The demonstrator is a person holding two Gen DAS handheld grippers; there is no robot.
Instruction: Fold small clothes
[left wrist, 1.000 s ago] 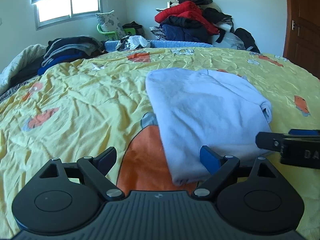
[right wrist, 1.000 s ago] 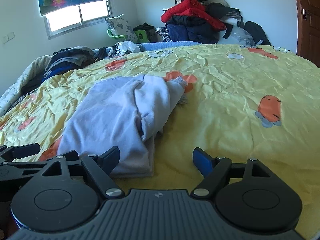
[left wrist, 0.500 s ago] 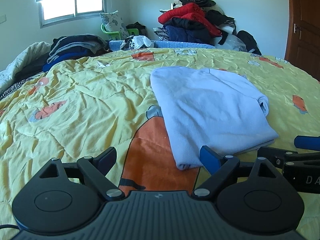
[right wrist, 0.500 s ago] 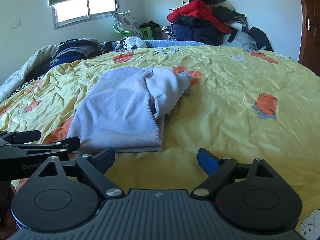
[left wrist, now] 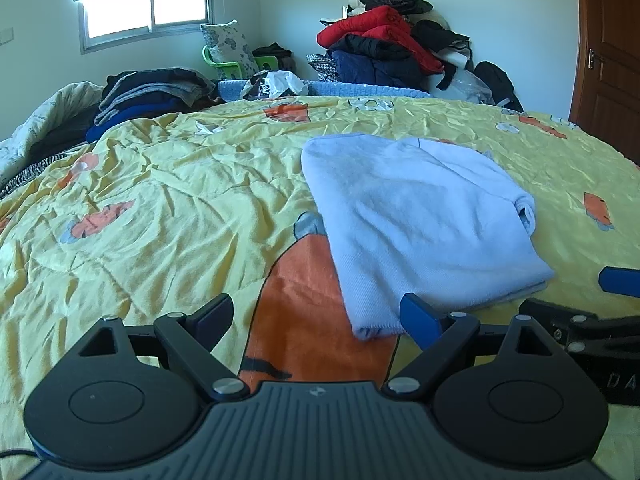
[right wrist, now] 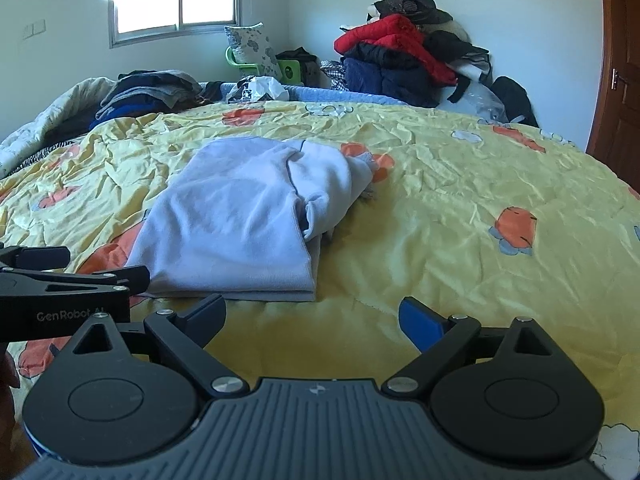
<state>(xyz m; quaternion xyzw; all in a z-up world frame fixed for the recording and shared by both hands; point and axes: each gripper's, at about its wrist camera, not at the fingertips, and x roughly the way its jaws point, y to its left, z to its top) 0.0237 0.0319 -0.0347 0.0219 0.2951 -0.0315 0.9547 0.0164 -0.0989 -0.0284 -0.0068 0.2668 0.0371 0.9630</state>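
Note:
A folded light blue garment lies flat on the yellow bedspread; it also shows in the right wrist view, with a rolled sleeve on its right side. My left gripper is open and empty, just short of the garment's near left corner. My right gripper is open and empty, just short of the garment's near right corner. Each gripper shows at the edge of the other's view.
A heap of red, black and navy clothes stands against the far wall. Folded dark clothes lie at the bed's far left. A brown door is at the right. A window is behind.
Both grippers have drawn back from the garment toward the near edge of the bed and stayed open. The garment lies folded and has not moved.

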